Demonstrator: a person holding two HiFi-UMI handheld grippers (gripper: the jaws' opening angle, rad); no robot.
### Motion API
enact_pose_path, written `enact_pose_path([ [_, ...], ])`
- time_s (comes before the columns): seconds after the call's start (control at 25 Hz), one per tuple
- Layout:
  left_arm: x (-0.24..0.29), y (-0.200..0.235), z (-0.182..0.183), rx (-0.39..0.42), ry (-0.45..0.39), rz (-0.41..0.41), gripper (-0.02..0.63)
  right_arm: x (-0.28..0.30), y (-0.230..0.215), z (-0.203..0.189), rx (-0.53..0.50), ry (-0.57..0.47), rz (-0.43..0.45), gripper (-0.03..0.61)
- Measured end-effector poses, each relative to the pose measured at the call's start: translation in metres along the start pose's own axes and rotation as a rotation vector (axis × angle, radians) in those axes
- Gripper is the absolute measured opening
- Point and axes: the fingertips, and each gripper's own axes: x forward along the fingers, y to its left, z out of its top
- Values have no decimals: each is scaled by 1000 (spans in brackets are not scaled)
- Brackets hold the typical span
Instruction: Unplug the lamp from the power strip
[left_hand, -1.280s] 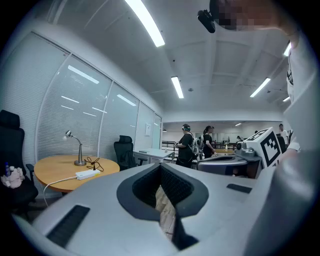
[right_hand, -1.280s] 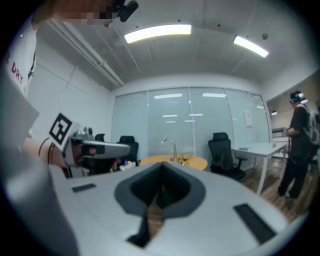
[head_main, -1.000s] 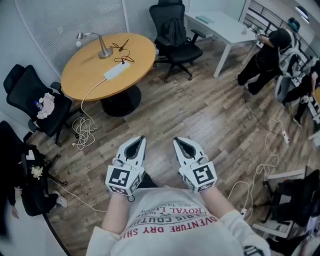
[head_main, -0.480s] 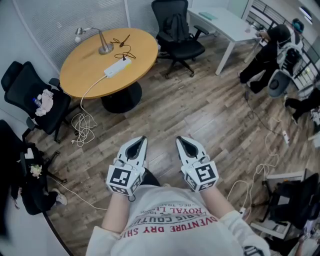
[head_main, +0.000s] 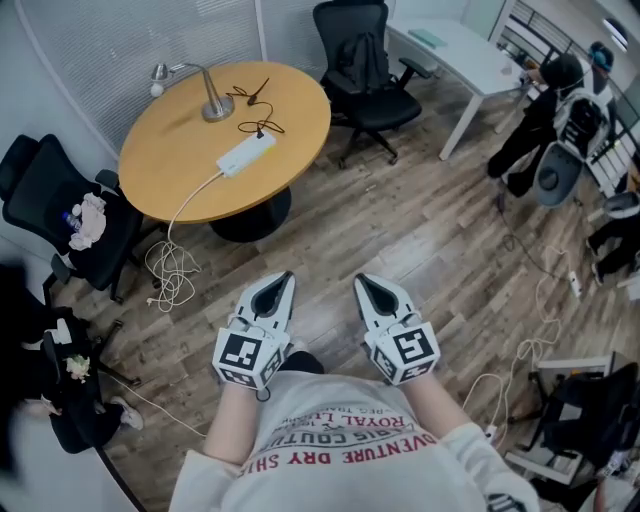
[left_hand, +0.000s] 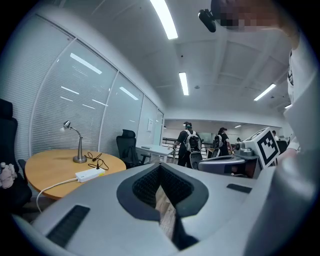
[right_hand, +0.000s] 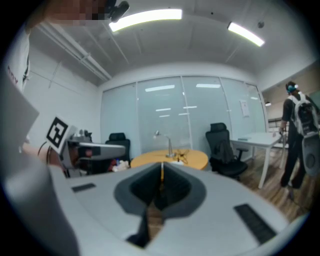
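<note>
Grey-and-white plastic jaws of the left gripper (head_main: 281, 279) stand pressed together with nothing between them. The right gripper (head_main: 362, 283) matches it, closed and empty. Both are held about level in front of the person's chest, side by side, above the wood-plank floor (head_main: 400, 230) and well apart from the task's things.

Beyond the grippers, toward the upper left of the head view, stands a round wooden table (head_main: 165, 170). The white power strip (head_main: 245, 153) lies near the table's right edge. Its white cable (head_main: 170, 262) drops over the near edge and coils on the floor. The lamp (head_main: 208, 98) stands upright at the far edge, and its black cord (head_main: 264, 126) loops across the tabletop to the strip's far end, where a dark plug appears to be seated.

Step in hand, as judged: the approach, with nothing touched and the lamp not yet unplugged. The next move calls for reaching the table, opening one gripper, seizing the plug by its body and drawing it straight out. The other gripper should probably steady the strip, which may otherwise slide.

Hard to make out: the plug's shape and its socket are too small to read. Whether the second dark loop beside the lamp's base belongs to the same cord cannot be told. A black chair (head_main: 45, 205) at the table's left edge is partly cut off.
</note>
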Motion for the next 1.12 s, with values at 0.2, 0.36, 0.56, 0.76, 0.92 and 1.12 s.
enact_pose_path([
  [0.2, 27, 66, 10, -6, 4, -15, 29, 68, -1, 10, -3, 22, -9, 31],
  [0.36, 38, 112, 16, -14, 17, -19, 31, 113, -2, 15, 6, 50, -28, 31],
  [0.56, 46, 160, 18, -37, 20, 16, 29, 159, -4, 15, 23, 84, -25, 31],
  [0.76, 60, 184, 9, -52, 32, 52, 29, 197, -10, 11, -4, 108, 23, 31],
  [0.92, 82, 205, 6, -51, 35, 116, 29, 234, -28, 12, -13, 107, 85, 31],
  [1.12, 126, 228, 12, -47, 30, 222, 29, 279, -67, 20, -39, 117, 186, 31],
])
